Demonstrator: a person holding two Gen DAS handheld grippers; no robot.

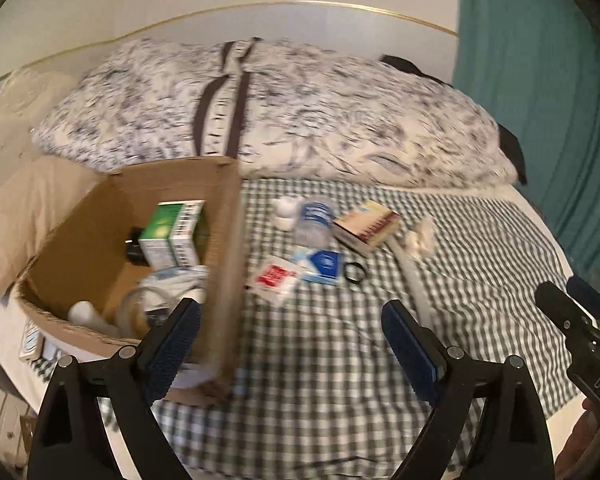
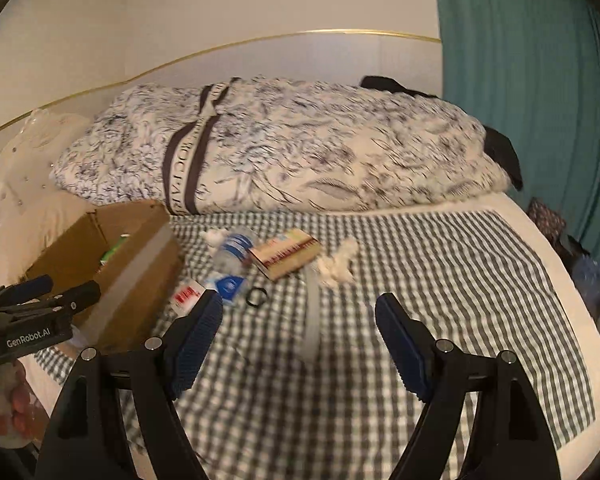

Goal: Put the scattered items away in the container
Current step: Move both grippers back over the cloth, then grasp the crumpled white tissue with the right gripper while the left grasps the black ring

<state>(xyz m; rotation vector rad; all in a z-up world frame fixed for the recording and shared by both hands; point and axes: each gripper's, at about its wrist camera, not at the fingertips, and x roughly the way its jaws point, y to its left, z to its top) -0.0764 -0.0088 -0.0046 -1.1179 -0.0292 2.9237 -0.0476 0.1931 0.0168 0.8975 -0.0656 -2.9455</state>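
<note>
1. The open brown cardboard box (image 1: 100, 216) sits at the left on the green-and-white checked bedcover (image 1: 340, 360), holding a green-and-white carton (image 1: 172, 236).
2. Beside it lie a red-and-white sachet (image 1: 274, 276), a clear plastic bottle (image 1: 314, 220), a black ring (image 1: 355, 271), and a flat card matchbox (image 1: 366, 224).
3. The left gripper (image 1: 292, 344) and the right gripper (image 2: 300, 344) both gape wide and hold nothing.

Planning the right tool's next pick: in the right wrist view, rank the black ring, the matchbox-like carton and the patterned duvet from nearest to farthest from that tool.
1. black ring: just ahead of the right tool, slightly left.
2. carton: farther up the checked blanket, centre.
3. patterned duvet: farthest, along the wall.
</note>
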